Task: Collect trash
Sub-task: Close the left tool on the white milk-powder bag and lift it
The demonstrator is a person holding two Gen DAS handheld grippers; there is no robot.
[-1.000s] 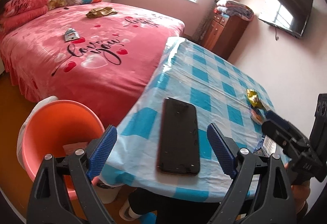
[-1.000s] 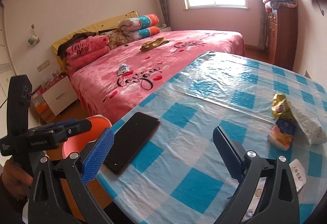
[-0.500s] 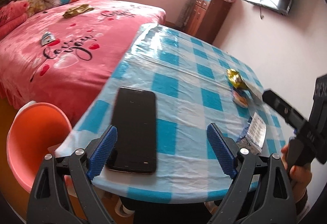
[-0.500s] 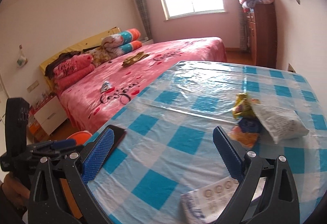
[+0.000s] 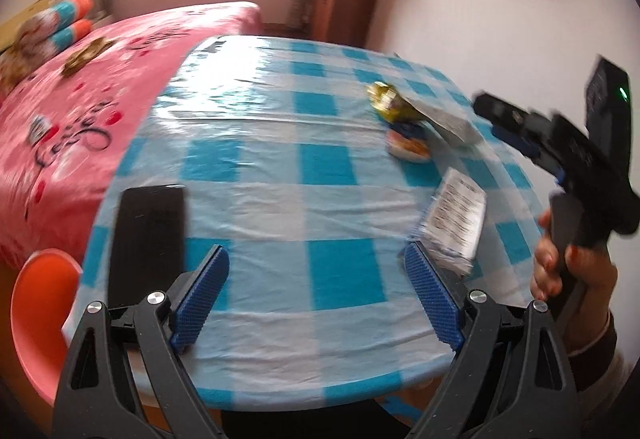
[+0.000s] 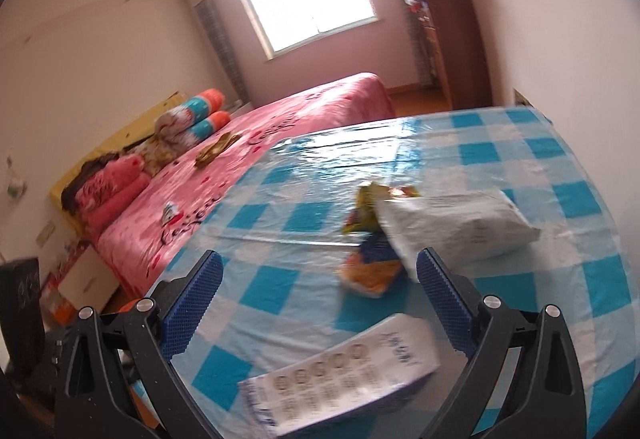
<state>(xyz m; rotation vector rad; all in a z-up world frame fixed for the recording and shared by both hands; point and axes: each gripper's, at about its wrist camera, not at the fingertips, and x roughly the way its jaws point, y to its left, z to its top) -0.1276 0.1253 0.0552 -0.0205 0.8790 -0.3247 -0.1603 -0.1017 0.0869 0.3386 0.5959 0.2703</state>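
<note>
Left wrist view: four pieces of trash lie on the blue-and-white checked table (image 5: 320,175). Toward the upper right sit a crumpled yellow wrapper (image 5: 386,101), a grey-white pouch (image 5: 444,121) leaning over it, and a small orange-and-blue packet (image 5: 408,143) just below. A white printed packet (image 5: 456,223) lies at right centre, just beyond the right finger. One black phone (image 5: 148,239) lies flat at lower left, partly behind the left finger. The left gripper (image 5: 316,295) fills the bottom of the frame, its blue pads spread wide with nothing between them. An orange bin (image 5: 36,307) shows at the lower left edge, a pink bed (image 5: 80,111) at the left. At the right edge a hand (image 5: 572,271) holds the other gripper's handle; its jaws cannot be made out here.

Right wrist view: the same four pieces appear. The white printed packet (image 6: 344,375) lies at bottom centre, blurred, below the fingers. The orange-and-blue packet (image 6: 370,271), yellow wrapper (image 6: 368,207) and grey-white pouch (image 6: 456,223) cluster at centre, touching or overlapping. The right gripper (image 6: 320,299) stands wide open and empty. The bed (image 6: 248,143) runs across the left, a wooden cabinet (image 6: 456,47) stands at upper right.
</note>
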